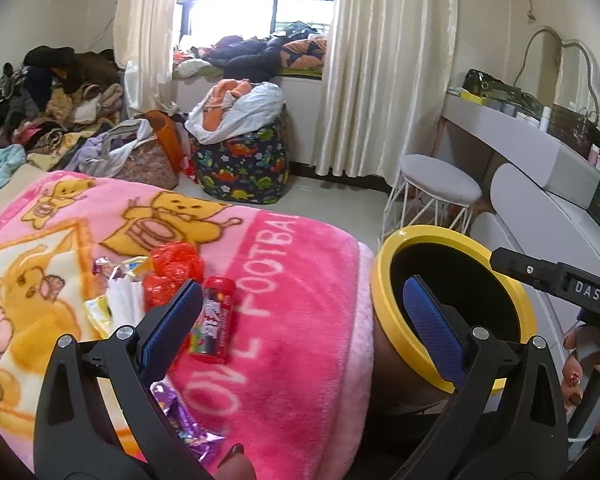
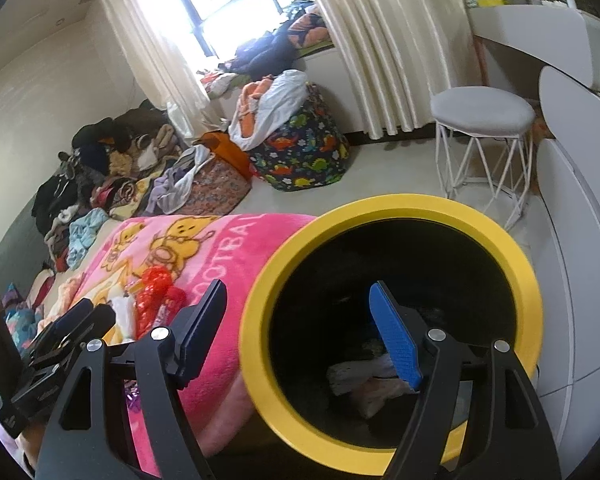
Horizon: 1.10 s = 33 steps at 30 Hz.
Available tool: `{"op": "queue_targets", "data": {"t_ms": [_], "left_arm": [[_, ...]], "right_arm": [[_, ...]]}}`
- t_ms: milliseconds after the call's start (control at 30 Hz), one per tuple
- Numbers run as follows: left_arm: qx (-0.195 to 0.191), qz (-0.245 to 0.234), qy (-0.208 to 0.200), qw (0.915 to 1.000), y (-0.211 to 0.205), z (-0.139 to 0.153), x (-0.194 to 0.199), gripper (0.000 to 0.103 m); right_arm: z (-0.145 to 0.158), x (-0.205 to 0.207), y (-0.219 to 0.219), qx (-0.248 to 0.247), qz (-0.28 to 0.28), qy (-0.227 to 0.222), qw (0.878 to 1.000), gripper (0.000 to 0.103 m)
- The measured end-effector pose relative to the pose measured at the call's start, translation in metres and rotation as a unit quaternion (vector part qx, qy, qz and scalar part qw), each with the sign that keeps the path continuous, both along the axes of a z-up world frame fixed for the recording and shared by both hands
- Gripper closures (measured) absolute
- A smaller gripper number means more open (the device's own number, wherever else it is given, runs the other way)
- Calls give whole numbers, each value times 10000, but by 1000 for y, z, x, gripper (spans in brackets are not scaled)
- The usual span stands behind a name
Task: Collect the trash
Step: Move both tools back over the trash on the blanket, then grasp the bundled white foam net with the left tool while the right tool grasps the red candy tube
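Both grippers, left gripper (image 1: pixel 300 320) and right gripper (image 2: pixel 300 332), gape empty, and the red candy tube (image 1: pixel 213 317) near the pink blanket's (image 1: pixel 300 360) edge could roll off, missing the yellow-rimmed bin (image 2: pixel 400 208).

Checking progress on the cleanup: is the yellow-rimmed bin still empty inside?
No, crumpled pale trash already lies at the bottom of the bin.
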<state>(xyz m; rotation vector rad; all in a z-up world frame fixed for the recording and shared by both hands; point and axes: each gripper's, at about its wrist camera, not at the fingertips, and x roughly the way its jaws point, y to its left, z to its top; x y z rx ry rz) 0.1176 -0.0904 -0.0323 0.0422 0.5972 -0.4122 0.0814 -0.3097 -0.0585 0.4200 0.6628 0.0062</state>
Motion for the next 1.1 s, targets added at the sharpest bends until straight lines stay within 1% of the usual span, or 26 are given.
{"op": "queue_targets", "data": {"t_ms": [300, 433, 667, 967, 1100], "left_arm": [[-64, 290, 0, 9996, 27, -3, 4, 11], [-91, 411, 19, 9991, 38, -5, 5, 11], [-166, 661, 94, 9976, 63, -11, 11, 11], [-226, 1121, 327, 9929, 104, -27, 21, 11], [-259, 1341, 551, 9891, 124, -38, 26, 11]], "right_arm": [[4, 3, 33, -100, 334, -107, 9993, 31], [4, 5, 47, -173, 483, -103, 9986, 29], [2, 10, 74, -294, 811, -57, 9963, 29], [-9, 28, 114, -456, 1276, 68, 9908, 28], [-16, 43, 132, -507, 1461, 182, 9878, 28]]}}
